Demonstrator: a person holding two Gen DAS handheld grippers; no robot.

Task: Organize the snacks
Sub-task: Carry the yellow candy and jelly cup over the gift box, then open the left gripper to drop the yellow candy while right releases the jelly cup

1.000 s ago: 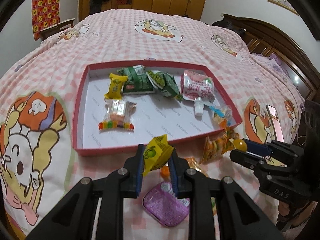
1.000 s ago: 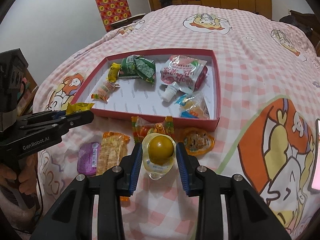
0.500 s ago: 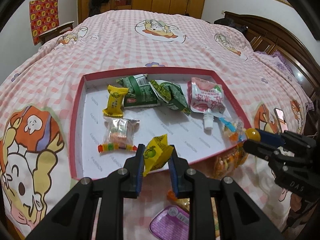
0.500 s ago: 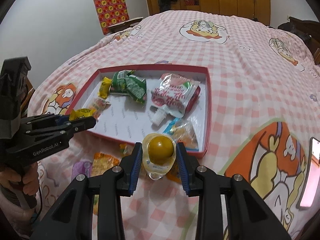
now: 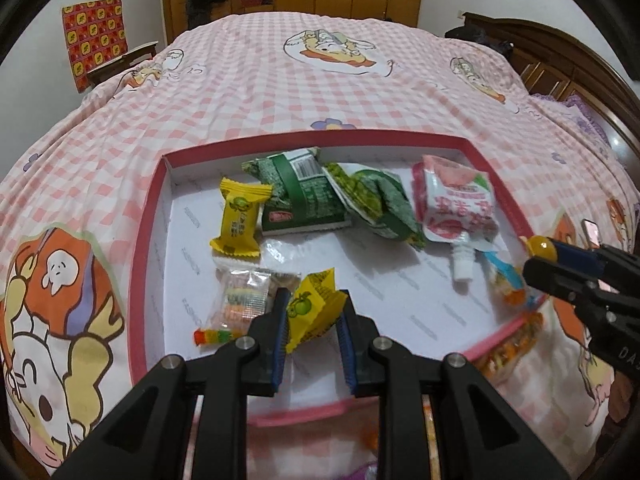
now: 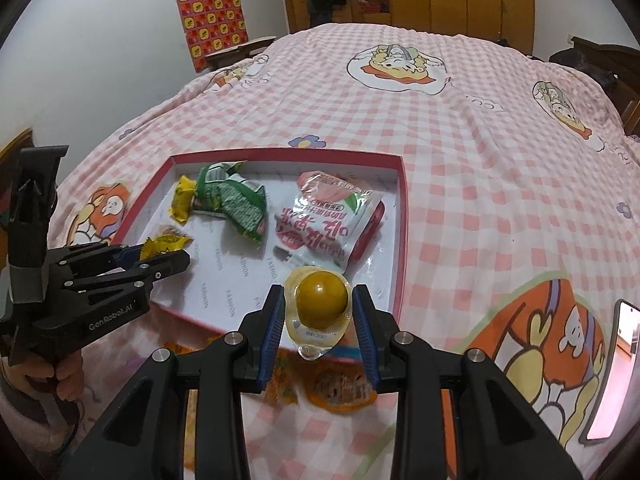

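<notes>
A red-rimmed tray [image 5: 141,240] with a white floor lies on the bed and holds several snacks. My left gripper [image 5: 312,312] is shut on a yellow candy packet [image 5: 314,310], held above the tray's near left part; it also shows in the right wrist view [image 6: 164,258]. My right gripper [image 6: 319,308] is shut on a clear jelly cup with a yellow ball [image 6: 321,296], held over the tray's near right edge; it also shows in the left wrist view [image 5: 536,256]. The tray also shows in the right wrist view [image 6: 402,216].
In the tray lie a yellow packet [image 5: 239,218], green packets [image 5: 304,196], a pink spout pouch [image 5: 456,208] and a clear candy bag [image 5: 244,300]. More snacks [image 6: 340,390] lie on the checked bedspread before the tray. A phone [image 6: 614,368] lies at the right.
Both grippers have moved forward with their snacks, from in front of the tray to above its near part. Both grips are unchanged.
</notes>
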